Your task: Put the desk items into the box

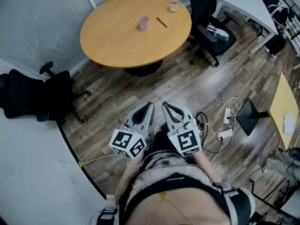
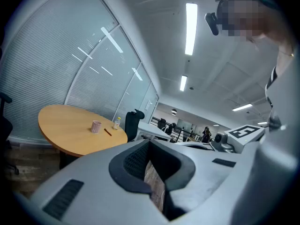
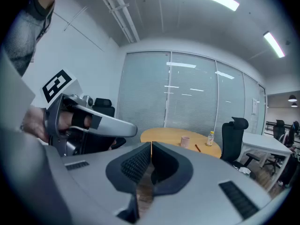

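Three desk items are all I can find, and all three sit on the round table [image 1: 117, 46]: a pink cup [image 1: 143, 23], a brown pencil [image 1: 161, 22] just beside it, and a small bottle [image 1: 174, 3] near the far rim. None has been picked up, so I judge the task has not started. I see no box in any view, and I need to find it before I can carry anything.

My left gripper [image 1: 149, 106] and right gripper [image 1: 166, 105] are side by side close to the body, well apart from the table. Each has its jaws pressed together with nothing between them.

Bare wooden floor lies between me and the table. A black chair [image 1: 33, 97] stands at the left by the wall, and another chair [image 1: 211, 27] is just beside the table's right edge, near the bottle. It may crowd my reach from that side. A power strip [image 1: 226, 135] and loose cables [image 1: 220, 114] lie on the floor to my right, so I would step toward the table's near edge and keep left of them.
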{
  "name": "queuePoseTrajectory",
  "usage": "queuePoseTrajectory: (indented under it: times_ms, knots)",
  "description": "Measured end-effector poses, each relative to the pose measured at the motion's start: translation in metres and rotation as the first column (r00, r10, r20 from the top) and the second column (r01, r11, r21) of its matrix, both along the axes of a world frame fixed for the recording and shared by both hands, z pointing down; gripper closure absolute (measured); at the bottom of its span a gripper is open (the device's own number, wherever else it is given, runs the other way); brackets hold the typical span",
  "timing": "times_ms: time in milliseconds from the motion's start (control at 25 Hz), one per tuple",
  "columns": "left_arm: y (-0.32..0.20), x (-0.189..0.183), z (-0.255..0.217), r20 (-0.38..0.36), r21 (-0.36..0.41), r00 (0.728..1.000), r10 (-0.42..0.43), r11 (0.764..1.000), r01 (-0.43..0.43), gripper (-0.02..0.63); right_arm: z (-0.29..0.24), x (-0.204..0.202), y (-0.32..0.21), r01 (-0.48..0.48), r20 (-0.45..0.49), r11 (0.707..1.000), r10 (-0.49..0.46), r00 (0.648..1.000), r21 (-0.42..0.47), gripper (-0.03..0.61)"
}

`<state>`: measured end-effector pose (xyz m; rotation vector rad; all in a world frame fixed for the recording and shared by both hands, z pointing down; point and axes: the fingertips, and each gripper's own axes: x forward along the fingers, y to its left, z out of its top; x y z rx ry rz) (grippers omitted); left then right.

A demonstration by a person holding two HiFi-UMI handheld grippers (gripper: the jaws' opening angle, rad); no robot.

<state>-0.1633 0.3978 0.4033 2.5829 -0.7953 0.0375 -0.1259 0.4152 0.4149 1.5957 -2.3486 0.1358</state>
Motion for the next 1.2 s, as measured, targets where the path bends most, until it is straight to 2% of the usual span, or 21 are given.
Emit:
queuePoseTrajectory:
  times_ms: [120, 360, 680, 1200]
  knots:
    - [0.004, -0.003, -0.001, -0.004, 0.0, 1.0, 0.005, 1.0, -0.005, 0.612, -0.004, -0.004, 0.003, 0.003, 0.029, 1.0, -0.003, 1.0, 0.013, 0.552]
    - [0.01, -0.006, -0.002, -0.015, -0.004, 1.0, 0.014, 1.0, -0.014, 0.612, -0.004, -0.012, 0.011, 0.018, 0.019, 1.0, -0.018, 1.0, 0.008, 0.551]
    - [0.01, 0.001, -0.001, -0.021, -0.005, 0.999, 0.043, 0.999, -0.044, 0.612, -0.004, -0.008, 0.015, -0.015, 0.027, 1.0, 0.015, 1.0, 0.005, 0.551]
    - [-0.027, 0.032, -0.004, 0.0, 0.004, 0.998, 0.064, 0.998, -0.064, 0.612, -0.006, 0.021, -0.028, -0.027, 0.051, 1.0, 0.026, 0.998, 0.013, 0.551]
